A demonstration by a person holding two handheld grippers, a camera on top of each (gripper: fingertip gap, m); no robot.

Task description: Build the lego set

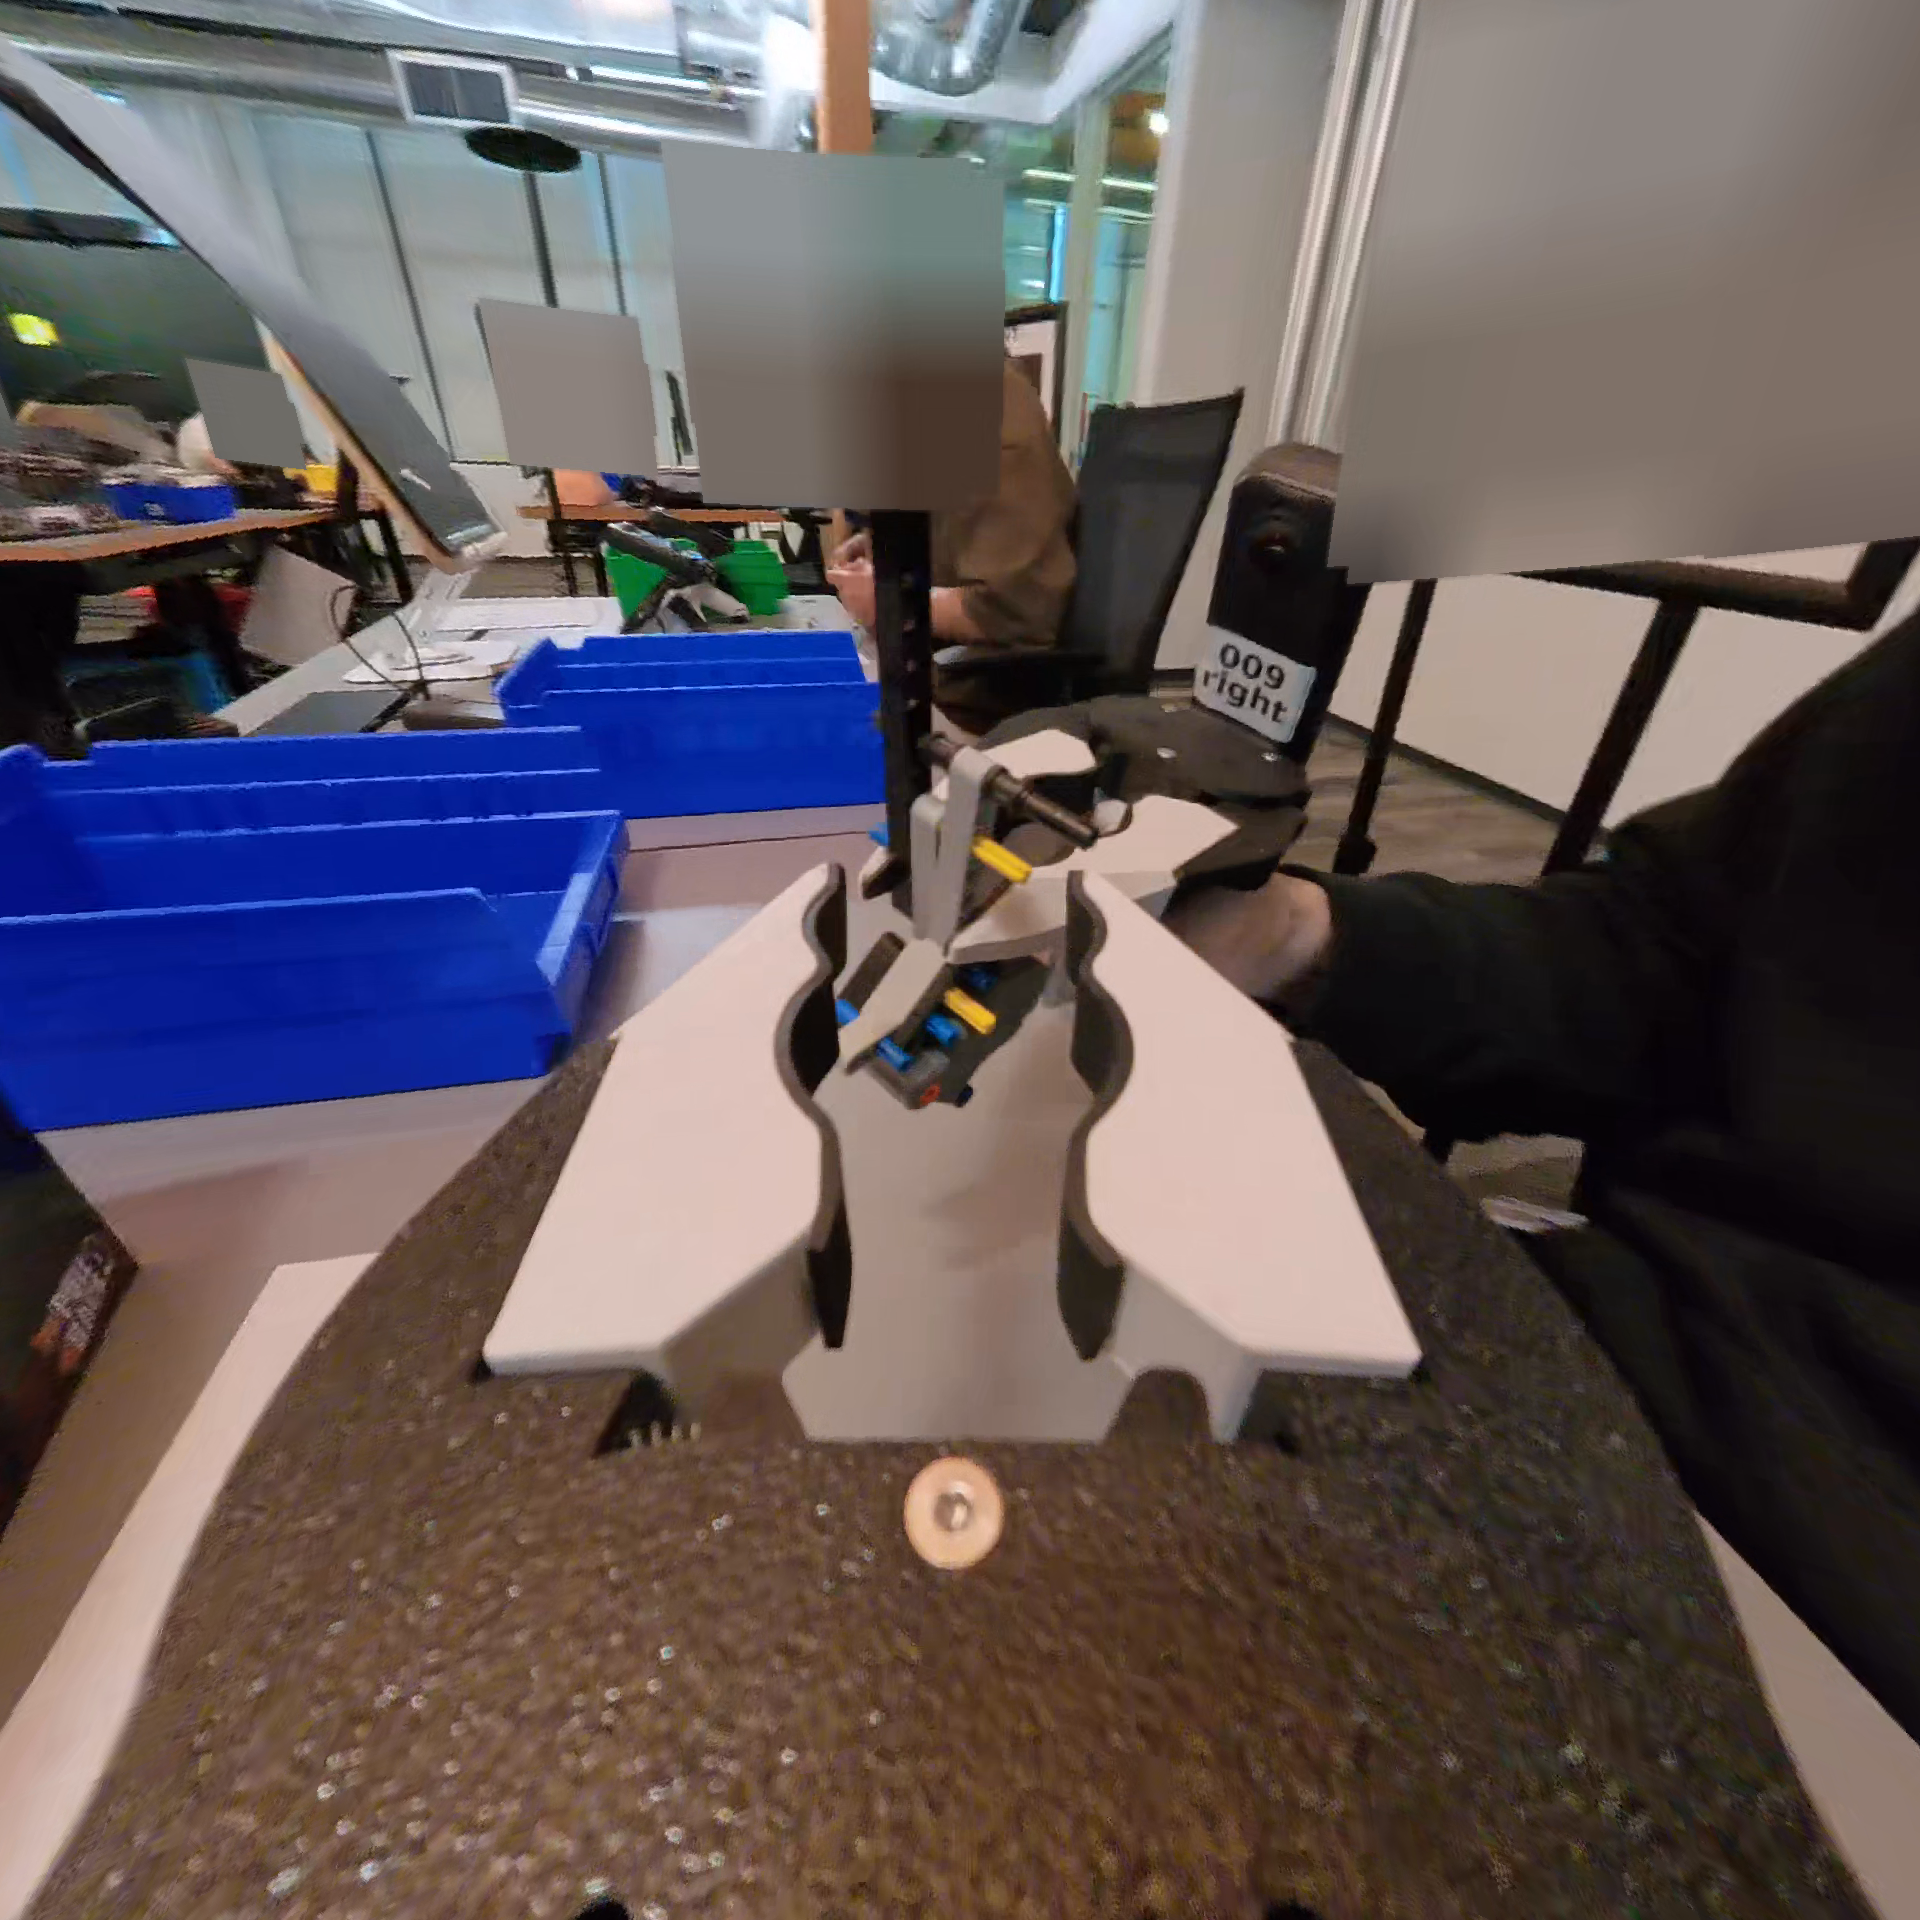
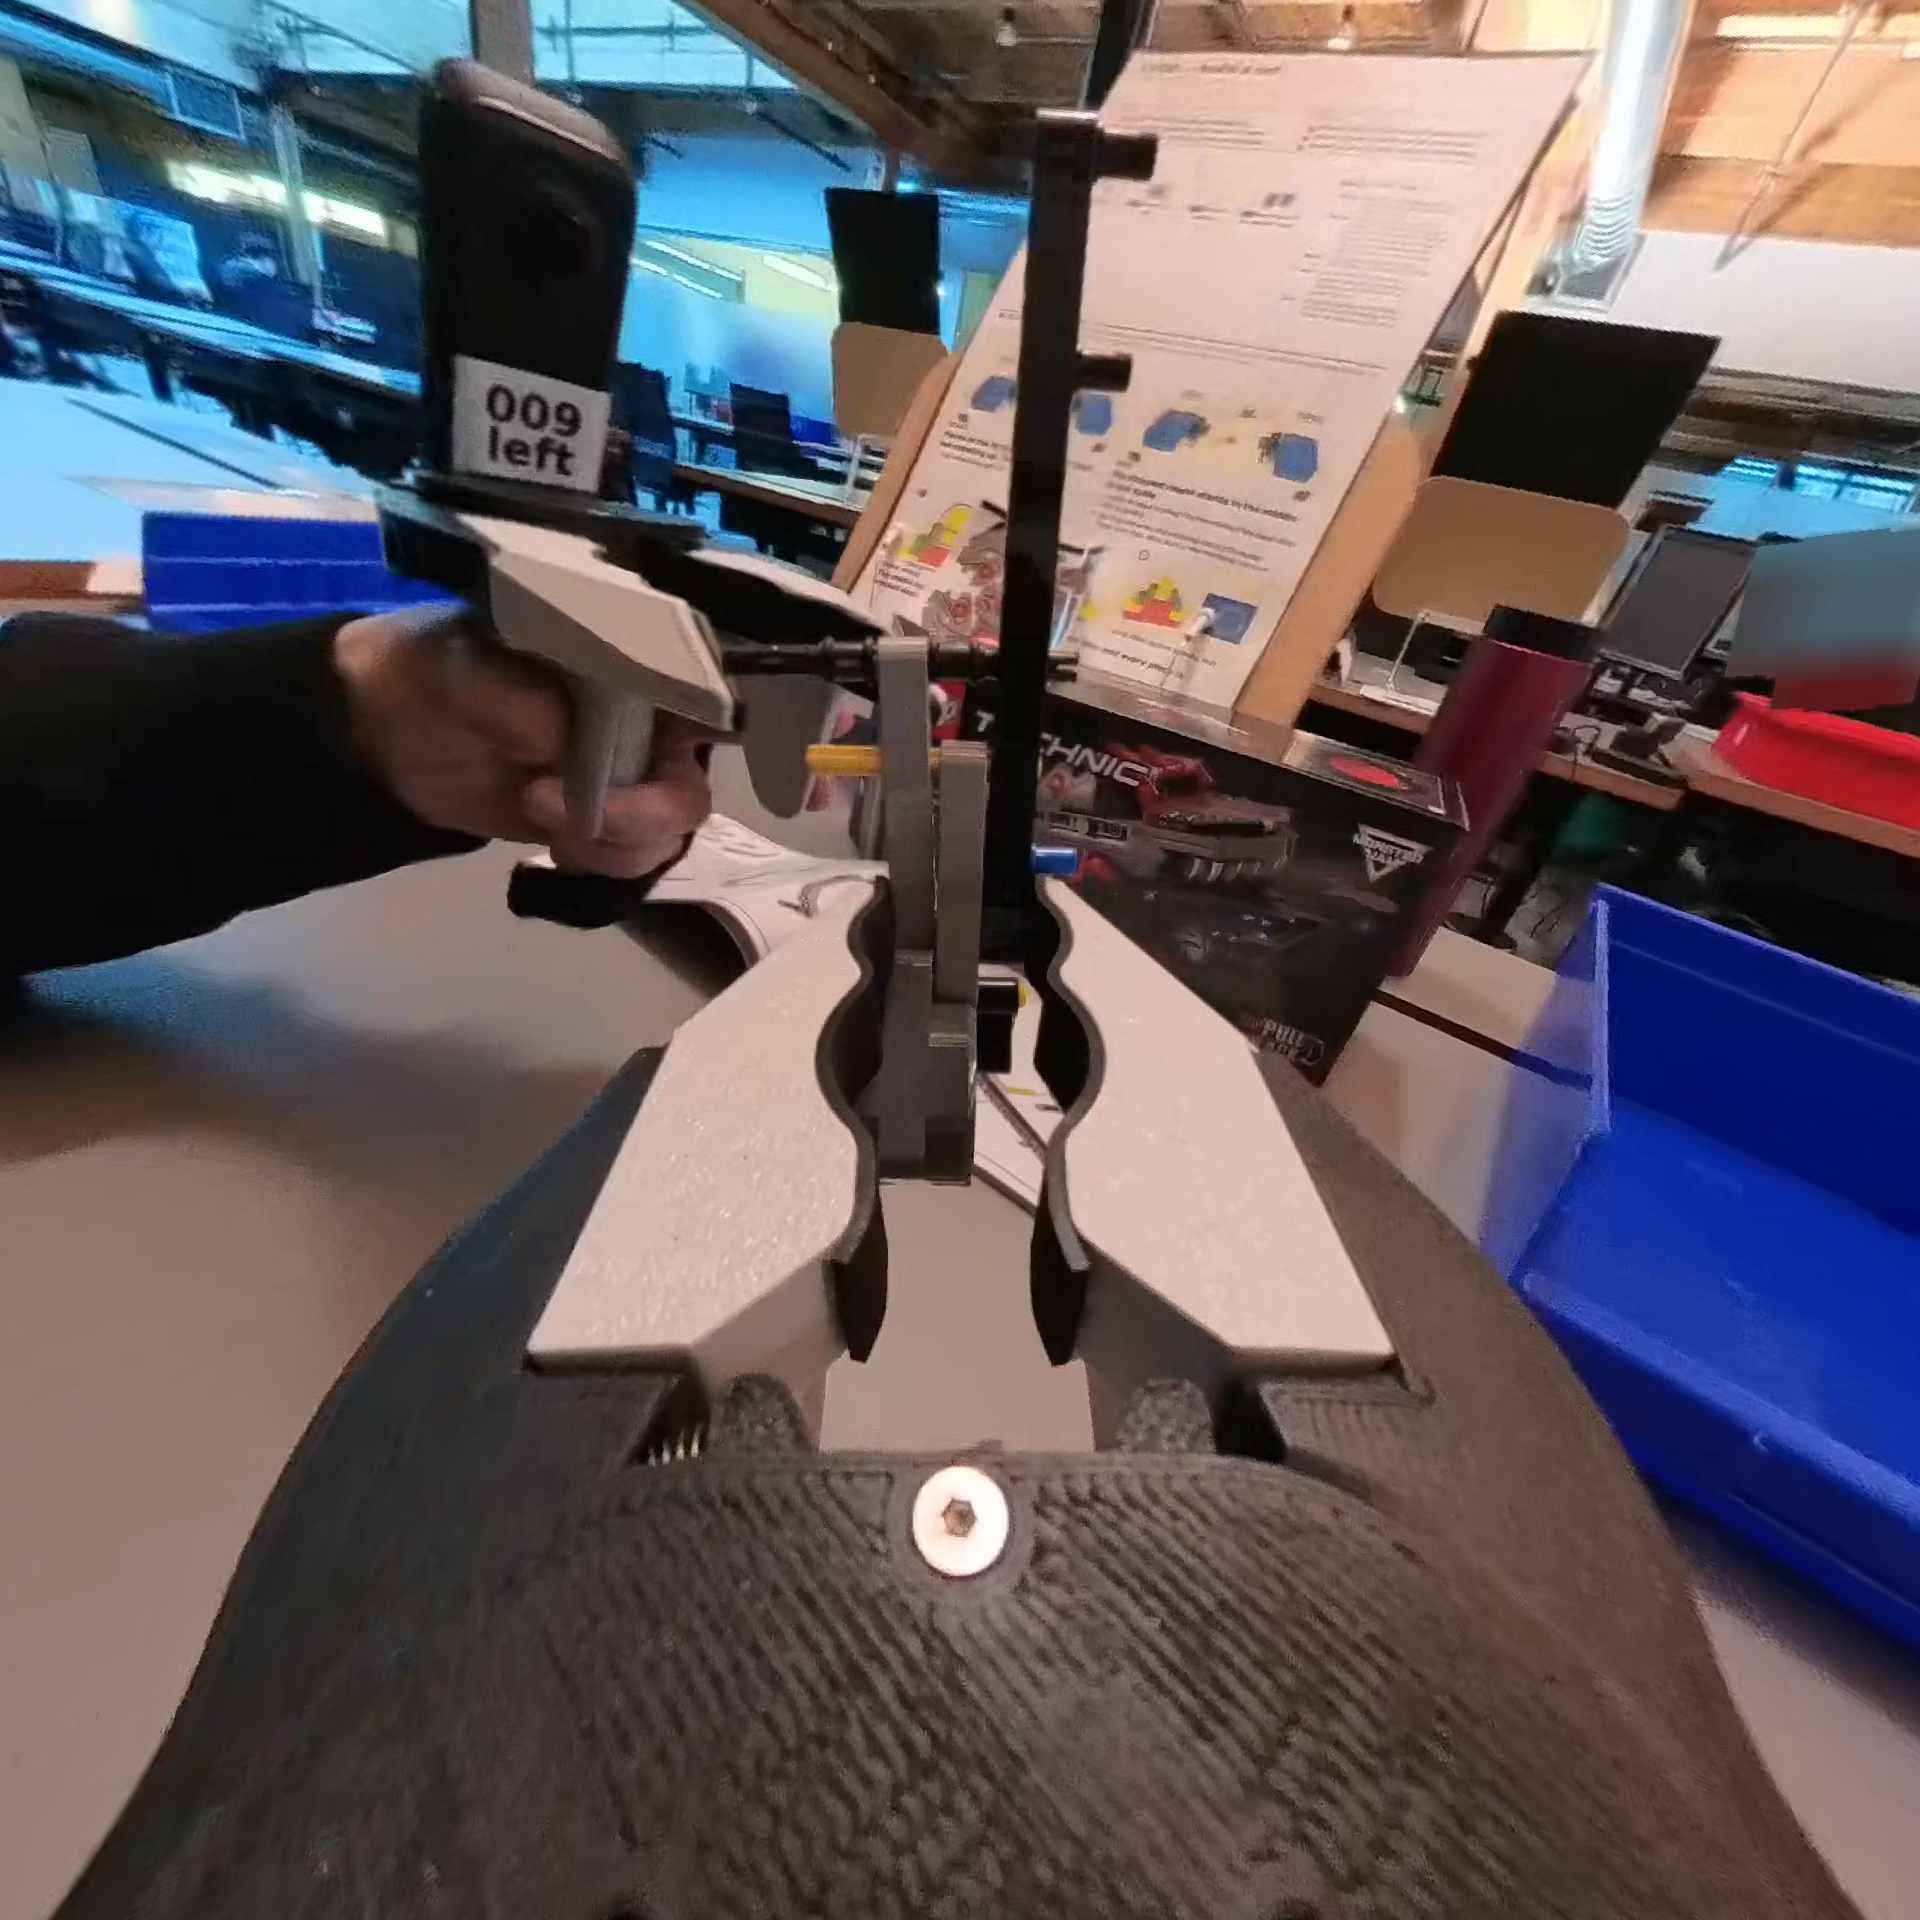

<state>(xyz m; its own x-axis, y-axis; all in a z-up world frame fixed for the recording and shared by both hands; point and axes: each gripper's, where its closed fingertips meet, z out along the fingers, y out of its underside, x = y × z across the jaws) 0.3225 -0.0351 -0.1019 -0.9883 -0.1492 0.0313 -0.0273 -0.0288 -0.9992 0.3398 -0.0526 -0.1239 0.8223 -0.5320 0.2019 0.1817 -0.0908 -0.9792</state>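
Observation:
A part-built lego assembly of grey beams point(image 1: 940, 831) stands upright on a tall black beam point(image 1: 902, 665). A black axle point(image 1: 1023, 798) and a yellow pin point(image 1: 1003, 858) stick out of its side. Its lower part carries blue and yellow pins point(image 1: 935, 1023). In the right wrist view my right gripper point(image 2: 956, 904) is shut on the grey beams point(image 2: 914, 1039) and holds them off the table, with the black beam point(image 2: 1039, 520) rising above. My left gripper point(image 1: 956, 894) is open. Its tips point(image 2: 758, 727) sit around the free end of the axle point(image 2: 821, 655).
Blue bins point(image 1: 291, 935) stand left of the left gripper, and another blue bin point(image 2: 1714, 1195) is on the right. A dark lego box point(image 2: 1247, 852), a leaning instruction board point(image 2: 1247, 364) and a maroon bottle point(image 2: 1507, 748) stand behind the assembly. People sit at desks beyond. Only a small space, under 4 cm, lies between the two pairs of fingers.

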